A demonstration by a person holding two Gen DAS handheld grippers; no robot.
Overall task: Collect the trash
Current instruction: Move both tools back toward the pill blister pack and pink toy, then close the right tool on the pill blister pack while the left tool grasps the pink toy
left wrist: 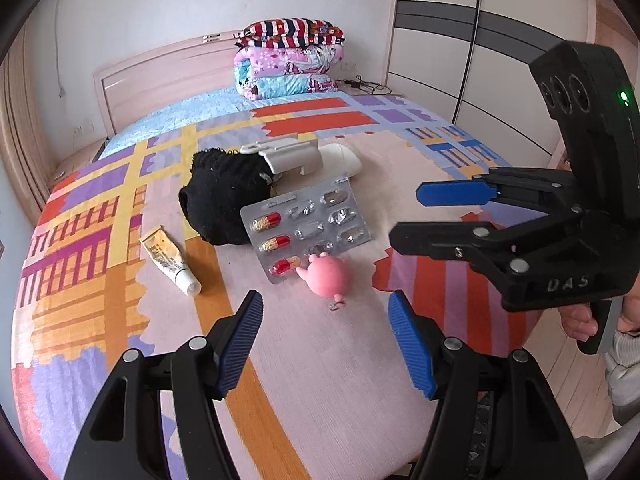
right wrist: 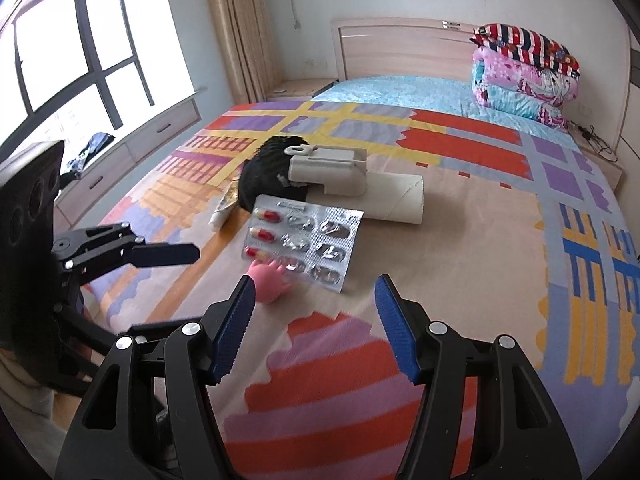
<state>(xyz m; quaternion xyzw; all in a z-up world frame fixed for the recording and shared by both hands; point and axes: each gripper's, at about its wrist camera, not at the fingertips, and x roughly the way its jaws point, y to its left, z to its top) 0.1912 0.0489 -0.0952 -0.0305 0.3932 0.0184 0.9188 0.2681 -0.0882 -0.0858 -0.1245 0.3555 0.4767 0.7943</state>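
Both the left gripper point(left wrist: 325, 312) and the right gripper point(right wrist: 314, 300) are spread wide and empty, so one should slide low around the pill sheet's point(left wrist: 306, 226) edge.

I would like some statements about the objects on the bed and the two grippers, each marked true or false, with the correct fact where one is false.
1. The blister pack holds three red capsules. True.
2. The left gripper is shut on the pink toy. False: it is open and holds nothing.
3. The ointment tube lies beside the black cloth. True.
4. The right gripper holds the cardboard tube. False: it is open and the tube lies on the bed.
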